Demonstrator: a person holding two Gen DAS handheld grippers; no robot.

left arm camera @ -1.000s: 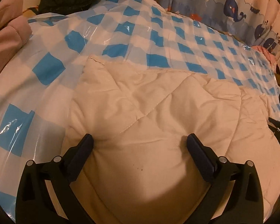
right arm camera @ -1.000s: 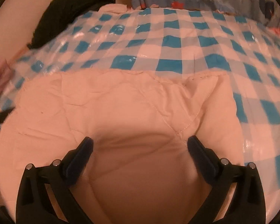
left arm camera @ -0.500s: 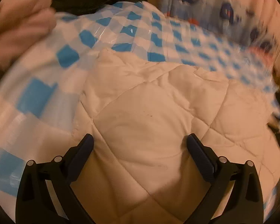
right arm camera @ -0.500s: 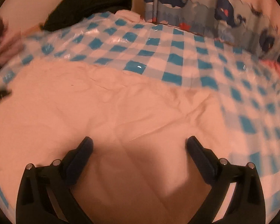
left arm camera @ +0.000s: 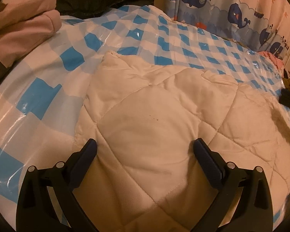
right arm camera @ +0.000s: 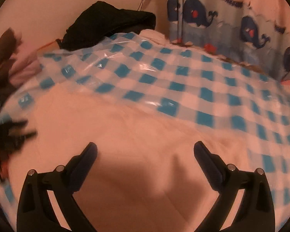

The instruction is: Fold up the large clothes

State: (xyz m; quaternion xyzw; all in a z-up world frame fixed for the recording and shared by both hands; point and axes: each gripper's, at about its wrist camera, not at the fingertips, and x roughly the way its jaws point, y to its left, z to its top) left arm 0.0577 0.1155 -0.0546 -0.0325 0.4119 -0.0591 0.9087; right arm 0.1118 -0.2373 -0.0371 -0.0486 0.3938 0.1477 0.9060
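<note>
Both the left tongs [left arm camera: 145, 147] and right tongs [right arm camera: 145, 150] gape wide, gripping nothing, above the cream quilted garment [left arm camera: 164, 127] spread flat on the blue-checked plastic sheet [left arm camera: 183, 38].

A blue-checked plastic sheet [left arm camera: 164, 44] carries the cream quilted garment [left arm camera: 164, 119].

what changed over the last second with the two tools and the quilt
Both tools, left and right, pulled back from the quilt, so more of it and the checked sheet shows. Nothing was grasped or released. Both tools stayed open and empty; the quilt kept lying on the sheet.
</note>
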